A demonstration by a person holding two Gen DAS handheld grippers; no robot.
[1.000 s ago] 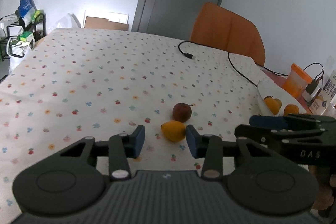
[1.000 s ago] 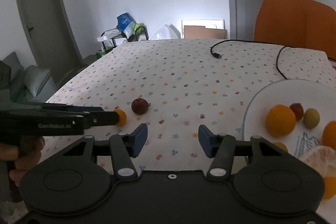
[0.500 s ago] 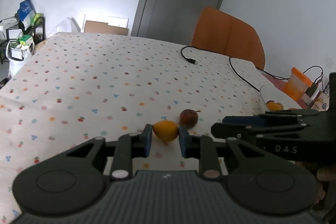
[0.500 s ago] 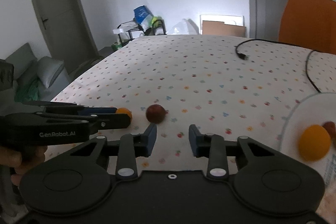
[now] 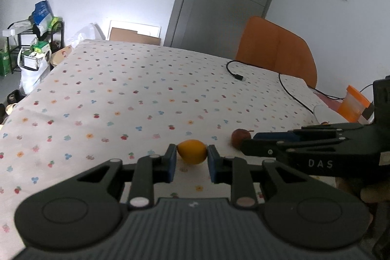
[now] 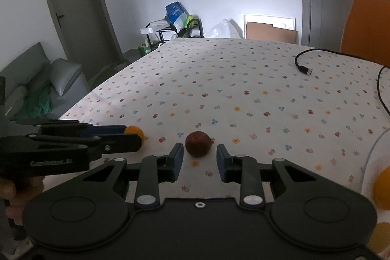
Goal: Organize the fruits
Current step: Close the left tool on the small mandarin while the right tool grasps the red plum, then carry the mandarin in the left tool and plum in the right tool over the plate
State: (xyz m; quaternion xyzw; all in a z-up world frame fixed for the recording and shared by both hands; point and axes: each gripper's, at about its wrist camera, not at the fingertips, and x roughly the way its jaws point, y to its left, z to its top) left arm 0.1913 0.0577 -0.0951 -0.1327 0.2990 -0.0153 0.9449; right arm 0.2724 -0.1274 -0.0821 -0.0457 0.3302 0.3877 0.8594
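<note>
A small yellow-orange fruit (image 5: 192, 151) sits between the blue pads of my left gripper (image 5: 191, 157), which is shut on it low over the flowered tablecloth (image 5: 146, 99). In the right wrist view the same fruit (image 6: 134, 131) shows at the tip of the left gripper (image 6: 126, 135). A dark red fruit (image 6: 197, 143) lies on the cloth just ahead of my right gripper (image 6: 199, 158), which is open with the jaws either side of it and apart from it. In the left wrist view the red fruit (image 5: 240, 137) is partly hidden by the right gripper (image 5: 251, 143).
A white plate (image 6: 373, 150) holding an orange (image 6: 382, 188) lies at the right edge. A black cable (image 5: 282, 84) runs across the far right of the table. An orange chair (image 5: 275, 50) stands behind the table, and an orange-lidded container (image 5: 353, 104) stands at the right.
My left gripper closed on the yellow-orange fruit. My right gripper swung left away from the plate, narrowed, and now has the red fruit just ahead of its jaws.
</note>
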